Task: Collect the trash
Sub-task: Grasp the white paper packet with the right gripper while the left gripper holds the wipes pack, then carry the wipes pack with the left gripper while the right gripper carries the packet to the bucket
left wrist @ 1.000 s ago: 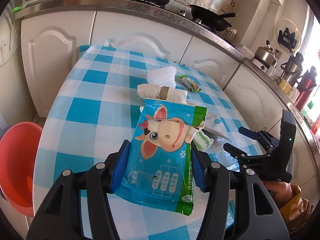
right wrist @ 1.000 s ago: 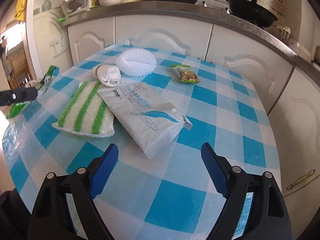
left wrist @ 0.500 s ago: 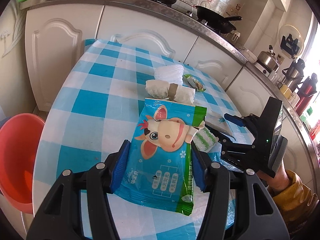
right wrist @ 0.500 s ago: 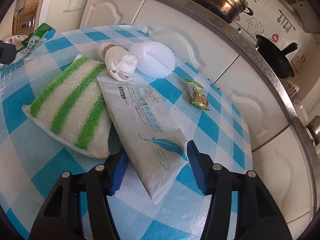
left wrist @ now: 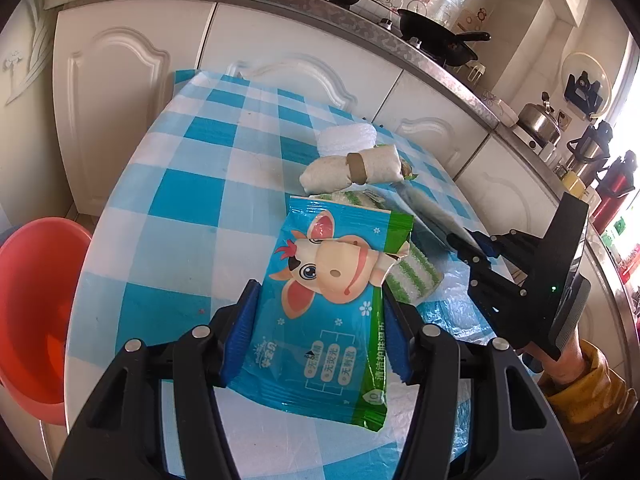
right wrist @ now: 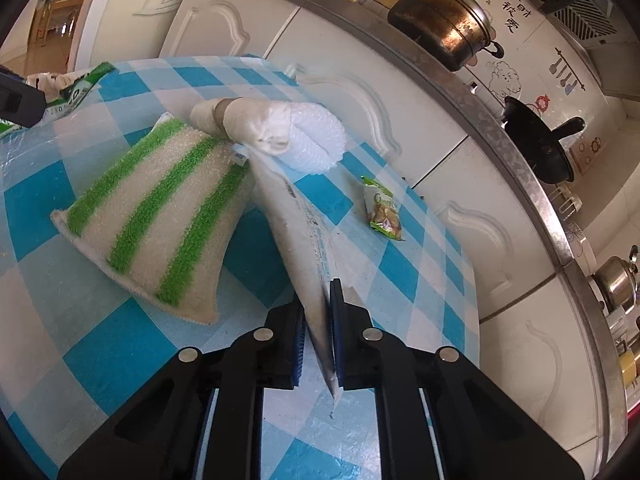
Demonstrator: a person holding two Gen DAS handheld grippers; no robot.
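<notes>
My left gripper (left wrist: 320, 328) is shut on a blue wet-wipe packet with a cartoon cow (left wrist: 332, 300) and holds it above the checked table (left wrist: 192, 200). My right gripper (right wrist: 318, 336) is shut on the corner of a grey-white flat packet (right wrist: 296, 232), which is tilted up on edge. The right gripper also shows in the left wrist view (left wrist: 480, 264), at the right. A small green snack wrapper (right wrist: 384, 212) lies on the table beyond it.
A green-striped sponge cloth (right wrist: 160, 220), a rolled white cloth (right wrist: 248, 124) and a white foam pad (right wrist: 320, 144) lie on the table. A red basin (left wrist: 36, 304) stands on the floor to the left. White cabinets (left wrist: 132, 80) and a counter with pots stand behind.
My right gripper has moved in and shut on the grey-white packet, tilting it up on edge. My left gripper still holds the cow packet, its view shifted slightly.
</notes>
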